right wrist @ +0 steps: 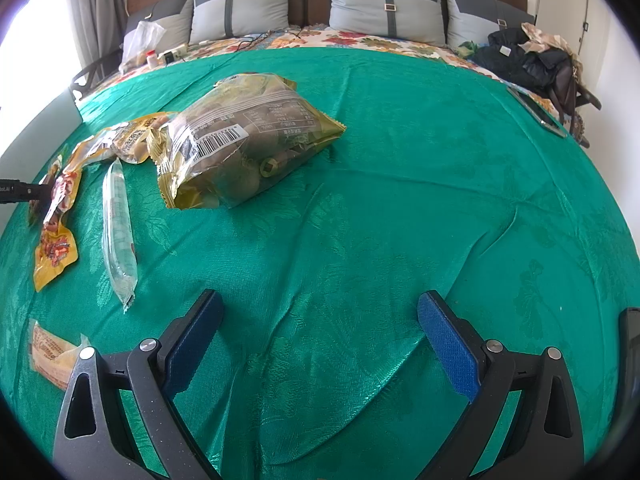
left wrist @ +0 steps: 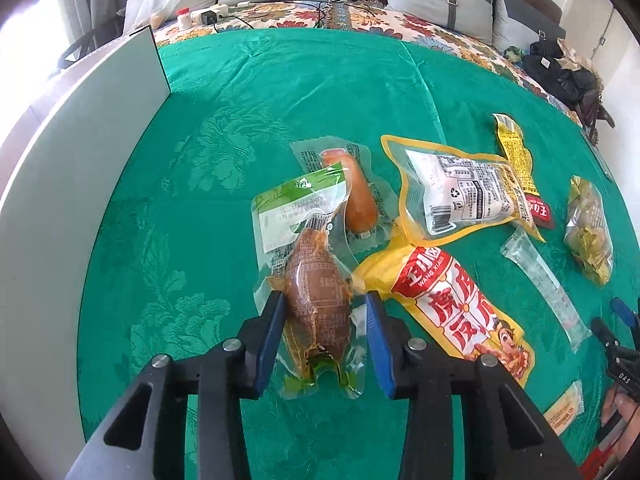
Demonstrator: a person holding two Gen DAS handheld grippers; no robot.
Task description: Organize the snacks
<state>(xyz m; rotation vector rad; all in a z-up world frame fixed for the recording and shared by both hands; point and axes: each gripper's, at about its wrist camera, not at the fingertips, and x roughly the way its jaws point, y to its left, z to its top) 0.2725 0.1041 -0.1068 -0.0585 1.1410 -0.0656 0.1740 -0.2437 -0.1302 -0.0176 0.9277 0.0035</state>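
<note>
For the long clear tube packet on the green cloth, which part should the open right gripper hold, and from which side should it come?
Grip the clear tube packet at mid-length, across its narrow width, coming from above. It lies flat and alone on the green cloth, and its flat sealed ends would probably slip. The right gripper is open and empty.

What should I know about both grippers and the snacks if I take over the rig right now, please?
Left gripper: jaws closed on the brown vacuum-packed snack, pads pressing its sides.
Right gripper: open, empty, over bare green cloth.
Snacks: orange sausage pack, yellow-edged pouch and red-and-yellow bag lie bunched together; clear sleeve and olive-green bag lie further right; a small packet sits at the near edge.
Done: nothing looks sorted yet.
Left: place the held pack, then sort the rest.
</note>
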